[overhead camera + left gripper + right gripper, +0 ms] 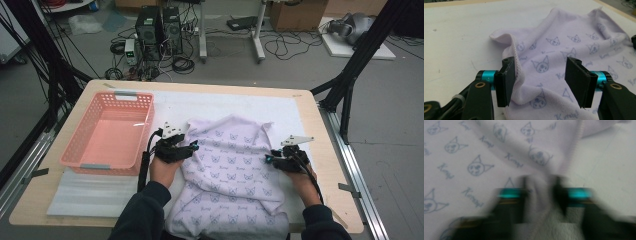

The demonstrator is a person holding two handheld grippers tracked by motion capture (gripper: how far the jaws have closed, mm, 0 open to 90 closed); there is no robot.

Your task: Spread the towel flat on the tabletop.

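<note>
Black jaws of the left gripper [540,82] stand apart astride the towel's [232,165] hem, while the right gripper [541,192] pinches the opposite edge, apparently to fold it.

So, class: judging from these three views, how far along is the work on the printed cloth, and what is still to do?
Done: the lilac towel lies on the table's white mat, still rumpled. In hand: the right gripper pinches a bunched hem at its right edge; the left gripper stands open, the left edge between its jaws, ungripped. Left: probably gripping that side, then folding; the pink basket holds nothing.
</note>
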